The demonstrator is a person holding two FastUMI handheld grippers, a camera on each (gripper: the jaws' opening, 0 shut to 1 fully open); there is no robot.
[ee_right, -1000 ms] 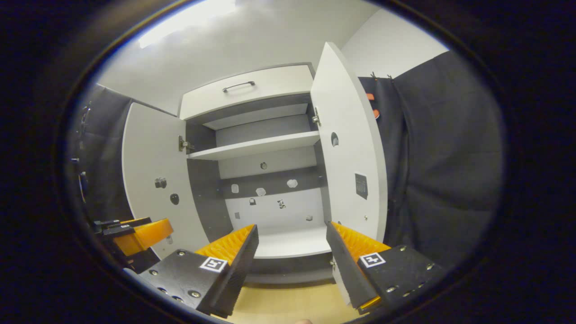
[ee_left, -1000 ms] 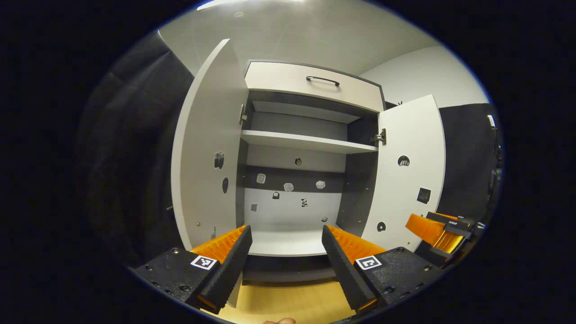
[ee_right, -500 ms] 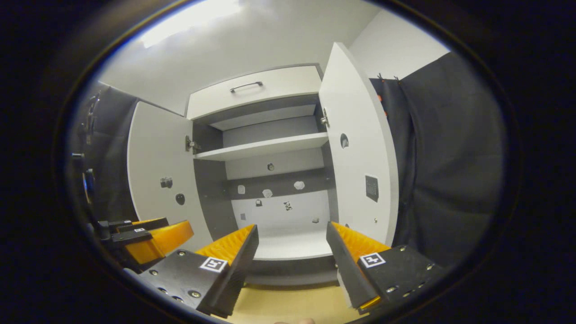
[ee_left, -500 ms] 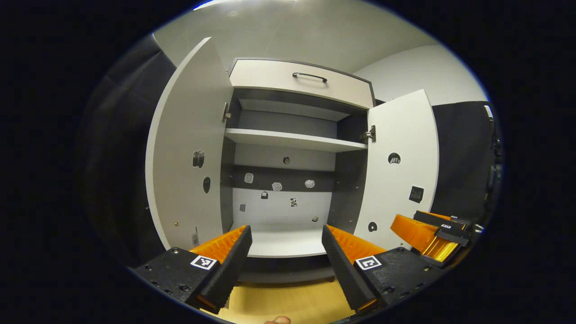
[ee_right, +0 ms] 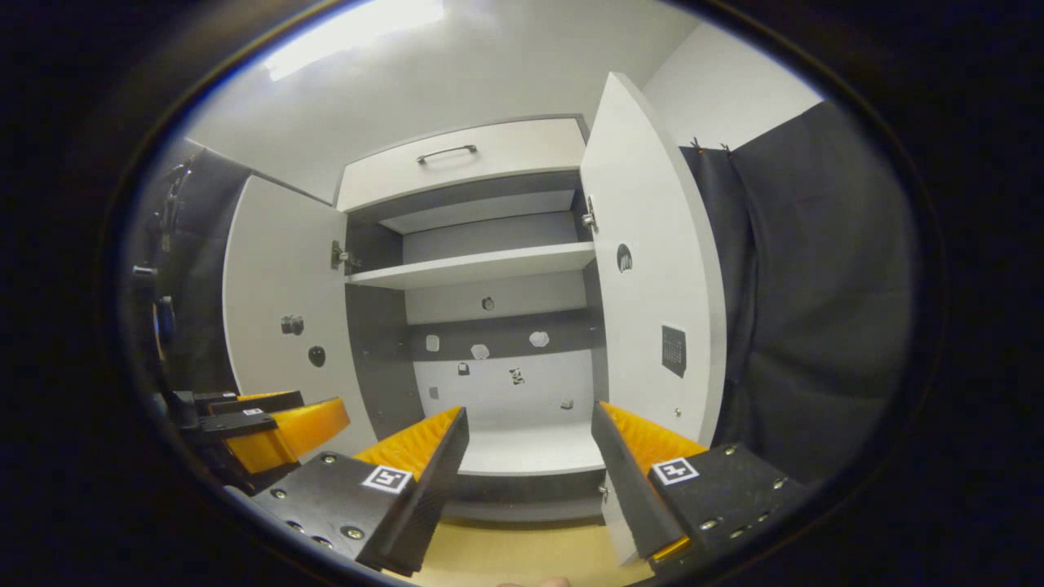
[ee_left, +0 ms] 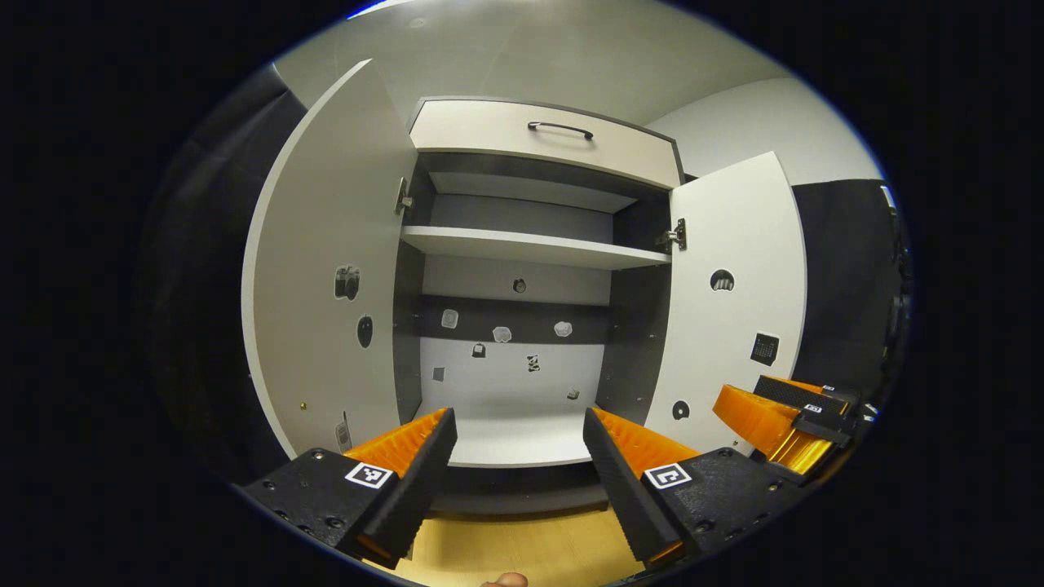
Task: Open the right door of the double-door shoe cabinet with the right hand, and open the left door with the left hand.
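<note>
White panels and dark grey inner walls make up the shoe cabinet [ee_left: 522,269], which stands at the centre of the left gripper view with both doors swung wide. Its left door [ee_left: 326,269] curves up the left of the frame, its right door [ee_left: 734,302] stands at the right, and small stickers dot both doors and the back wall. A closed drawer [ee_left: 546,139] with a dark bar handle caps the top, one pale shelf [ee_left: 530,246] crosses the upper part, and the bottom board lies bare.

At the bottom of that view the left gripper [ee_left: 518,444] has its fingers spread apart with nothing between them; the cabinet's opening lies beyond the gap, apart from both tips. The right gripper [ee_left: 783,416] shows at the lower right, just in front of the right door.

In the right gripper view the right gripper [ee_right: 528,444] also has its fingers spread and holds nothing, the cabinet interior centred beyond them, the right door [ee_right: 652,277] rising above the right-hand finger. The left gripper [ee_right: 269,424] sits at the lower left, near the left door [ee_right: 277,310].
</note>
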